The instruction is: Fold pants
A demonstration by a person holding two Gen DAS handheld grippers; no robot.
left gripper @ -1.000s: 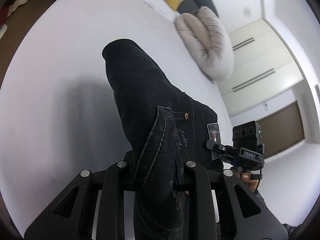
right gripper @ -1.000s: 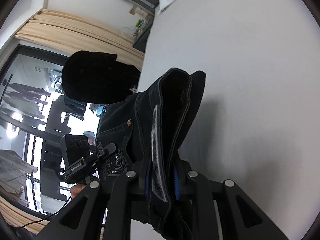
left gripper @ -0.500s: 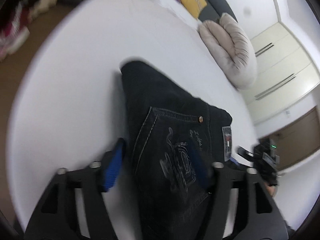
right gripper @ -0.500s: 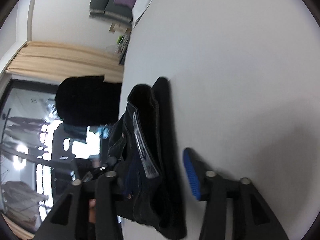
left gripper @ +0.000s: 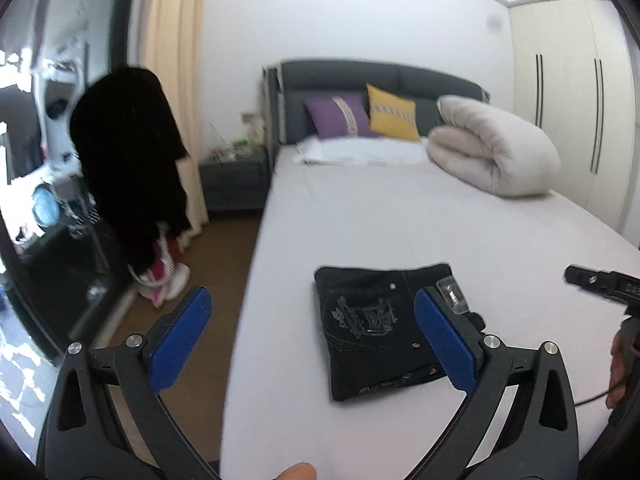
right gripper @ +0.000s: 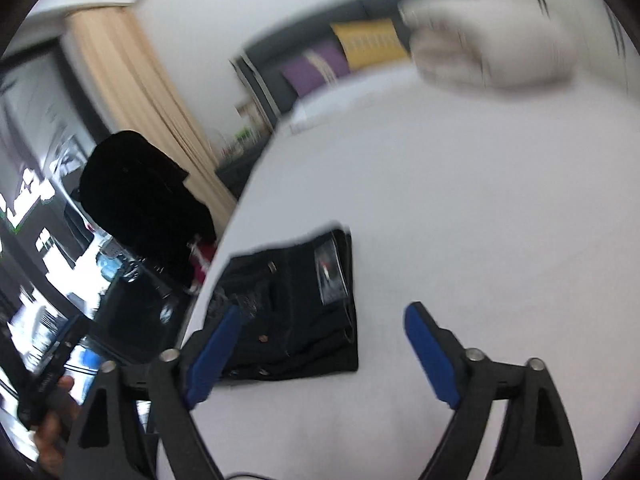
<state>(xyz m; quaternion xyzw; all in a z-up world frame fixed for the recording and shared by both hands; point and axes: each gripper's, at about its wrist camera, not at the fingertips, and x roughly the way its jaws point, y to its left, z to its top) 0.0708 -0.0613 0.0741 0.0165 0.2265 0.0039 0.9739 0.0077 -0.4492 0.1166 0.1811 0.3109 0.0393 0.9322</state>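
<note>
Left gripper [left gripper: 312, 336] nearest, blue pads spread wide with nothing between them; its jaws have just been opening, and the pants sit beyond the fingertips, not in them. Right gripper [right gripper: 320, 344] same story: jaws have just been opening, released, empty, with its left pad overlapping the pants in the view only. Both point down at the bed from above, so this reads as a let-go and pull-away after the last fold.

Pants [left gripper: 380, 332], black denim, lie as a compact folded rectangle flat on the bed [left gripper: 440, 220], near the bed's left edge and close to the person. Back pocket with embroidered crest faces up, tag [left gripper: 452, 294] at the far right corner of the bundle. Layers stacked at the near edge look even; the fold seems finished, likely only a tidy-up or nothing left.

Person's hand on the other tool shows at the frame edge in each view, well clear of the cloth.

Further off: a dark garment [left gripper: 128, 160] hanging beside the curtain [left gripper: 172, 60], left of the bed. At the head end, a purple cushion [left gripper: 338, 116] and yellow cushion [left gripper: 390, 114] against the grey headboard, a rolled cream duvet [left gripper: 492, 152] to the right, wardrobe behind. Right view is motion-blurred, details there soft.
</note>
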